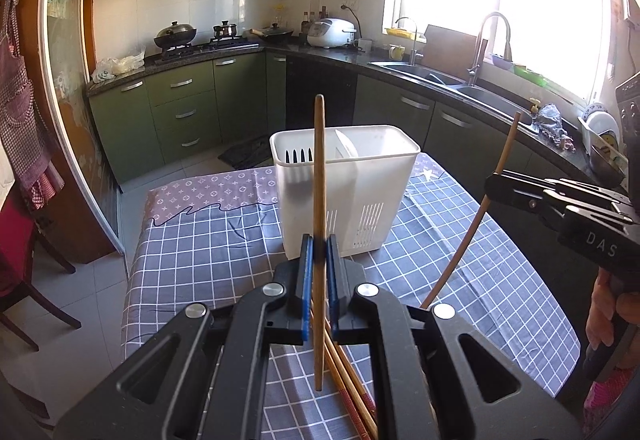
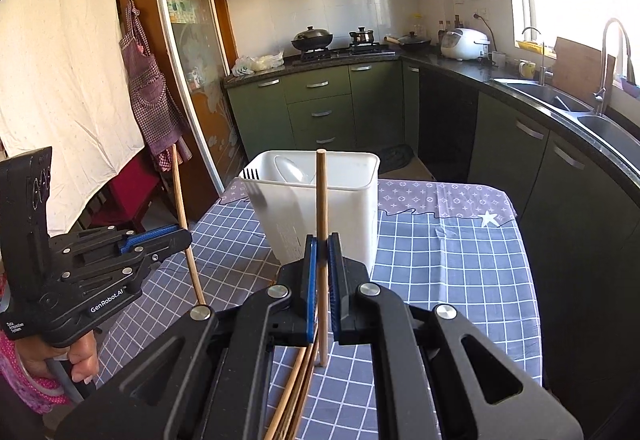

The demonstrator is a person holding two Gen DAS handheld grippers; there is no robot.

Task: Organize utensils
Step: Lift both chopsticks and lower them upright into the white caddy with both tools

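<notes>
My left gripper [image 1: 319,244] is shut on a wooden chopstick [image 1: 319,176] and holds it upright above the table, in front of the white utensil holder [image 1: 368,176]. My right gripper [image 2: 322,244] is shut on another chopstick [image 2: 321,196], also upright before the holder [image 2: 340,200]. The holder has a divider and a white spoon [image 2: 292,170] inside. More chopsticks [image 1: 352,396] lie on the checked cloth below the grippers. The right gripper also shows at the right of the left wrist view [image 1: 494,182], and the left gripper at the left of the right wrist view [image 2: 188,236].
The table [image 1: 192,240] has a blue checked cloth and stands in a kitchen. Green cabinets, a stove with pots [image 1: 176,34] and a sink [image 1: 424,74] run along the far walls. A dark chair [image 1: 24,272] stands left of the table.
</notes>
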